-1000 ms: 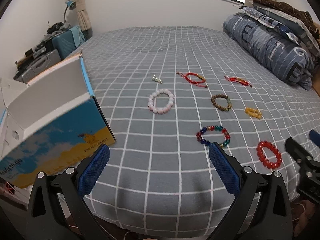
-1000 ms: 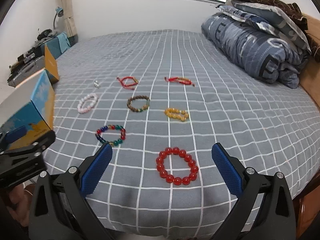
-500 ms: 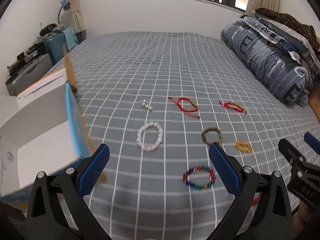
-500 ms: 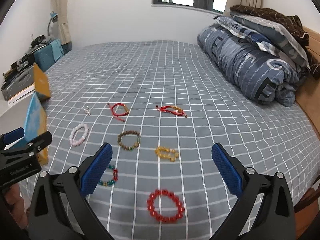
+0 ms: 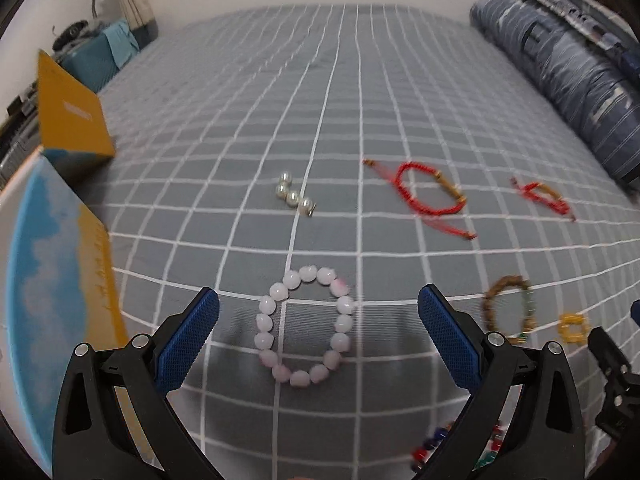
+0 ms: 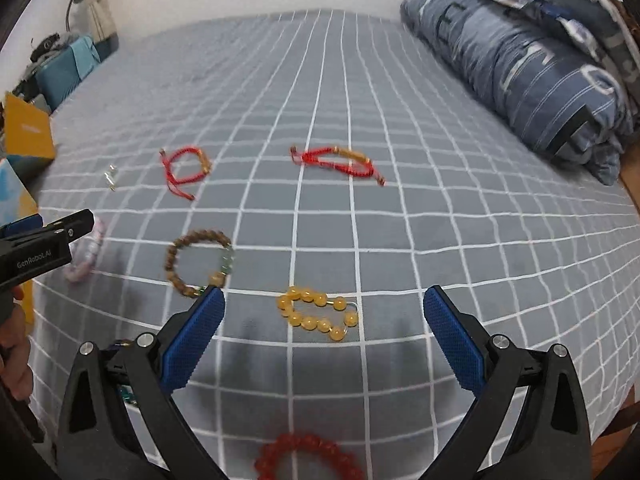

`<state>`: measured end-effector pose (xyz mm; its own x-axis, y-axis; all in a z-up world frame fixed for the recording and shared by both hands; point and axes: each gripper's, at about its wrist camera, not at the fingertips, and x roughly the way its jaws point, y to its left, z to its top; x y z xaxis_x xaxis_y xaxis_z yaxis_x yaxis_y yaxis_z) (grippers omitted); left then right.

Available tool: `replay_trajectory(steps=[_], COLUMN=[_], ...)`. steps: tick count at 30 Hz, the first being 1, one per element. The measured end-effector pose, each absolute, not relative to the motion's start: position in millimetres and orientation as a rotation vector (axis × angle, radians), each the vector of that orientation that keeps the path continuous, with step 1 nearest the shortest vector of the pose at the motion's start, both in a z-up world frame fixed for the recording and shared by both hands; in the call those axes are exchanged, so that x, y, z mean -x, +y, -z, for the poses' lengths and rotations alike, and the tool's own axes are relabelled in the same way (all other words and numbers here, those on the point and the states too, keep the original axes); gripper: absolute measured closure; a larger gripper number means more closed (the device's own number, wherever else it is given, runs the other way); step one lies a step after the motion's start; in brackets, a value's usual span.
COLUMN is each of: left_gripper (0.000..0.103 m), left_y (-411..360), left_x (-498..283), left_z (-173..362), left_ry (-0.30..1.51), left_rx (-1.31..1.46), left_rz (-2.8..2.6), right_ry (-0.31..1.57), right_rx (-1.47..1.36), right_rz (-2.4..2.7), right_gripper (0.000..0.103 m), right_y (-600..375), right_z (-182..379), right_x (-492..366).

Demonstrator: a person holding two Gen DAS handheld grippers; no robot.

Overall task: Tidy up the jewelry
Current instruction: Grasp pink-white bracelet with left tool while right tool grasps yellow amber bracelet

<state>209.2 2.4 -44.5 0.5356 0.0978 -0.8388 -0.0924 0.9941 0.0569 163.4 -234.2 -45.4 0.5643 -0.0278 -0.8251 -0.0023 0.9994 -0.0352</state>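
Both tools wide: left tool (image 5: 318,312) over pink bracelet (image 5: 306,326), right tool (image 6: 324,312) over yellow bracelet (image 6: 318,313), long axis 9-to-3, on checked bed (image 6: 400,220).

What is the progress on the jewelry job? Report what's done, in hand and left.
Done: nothing; no piece shows in the box. In hand: nothing; the left claw is open around the pink bracelet, the right claw open over the yellow bracelet. Left: those two, the pearls, two red cord bracelets, the brown bracelet, the red bead bracelet, and a multicoloured one.

Right gripper (image 6: 322,312), fingers apart, frames yellow bead bracelet (image 6: 318,313).
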Motion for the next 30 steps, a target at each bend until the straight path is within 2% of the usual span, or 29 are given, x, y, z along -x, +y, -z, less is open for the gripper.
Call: replay_trajectory(steps=[7, 14, 16, 19, 22, 24, 25, 27, 29, 30], left_gripper=[0.006, 0.005, 0.009, 0.021, 0.041, 0.067, 0.074, 0.091, 0.091, 0.091], left_y=[11, 17, 18, 18, 13, 8, 6, 2, 0, -1], left_x=[-223, -230, -230, -231, -228, -226, -225, -223, -220, -219], left_z=[72, 86, 87, 85, 81, 79, 78, 77, 75, 74], left_ry=[1.050, 1.068, 1.073, 1.084, 1.086, 1.085, 1.085, 1.082, 1.074, 1.069], left_rx=[0.003, 0.021, 0.023, 0.033, 0.025, 0.012, 0.009, -0.003, -0.004, -0.009], left_rz=[-0.118, -0.107, -0.097, -0.082, -0.064, -0.055, -0.051, -0.039, -0.036, -0.032], right_ry=[1.027, 1.077, 1.092, 1.098, 1.099, 1.099, 1.098, 1.100, 1.099, 1.098], right_rx=[0.022, -0.015, -0.019, -0.019, -0.016, -0.007, -0.004, -0.003, -0.001, -0.001], right_rz=[0.005, -0.016, -0.012, -0.013, -0.016, -0.022, -0.022, -0.021, -0.010, -0.008], right_gripper=[0.008, 0.020, 0.025, 0.032, 0.038, 0.042, 0.045, 0.055, 0.086, 0.091], right_y=[-235, -237, -238, -237, -237, -237, -238, -238, -238, -238], right_z=[71, 81, 85, 86, 85, 85, 85, 85, 84, 83], right_x=[-177, -186, -187, -188, -188, -187, -186, -186, -185, -185])
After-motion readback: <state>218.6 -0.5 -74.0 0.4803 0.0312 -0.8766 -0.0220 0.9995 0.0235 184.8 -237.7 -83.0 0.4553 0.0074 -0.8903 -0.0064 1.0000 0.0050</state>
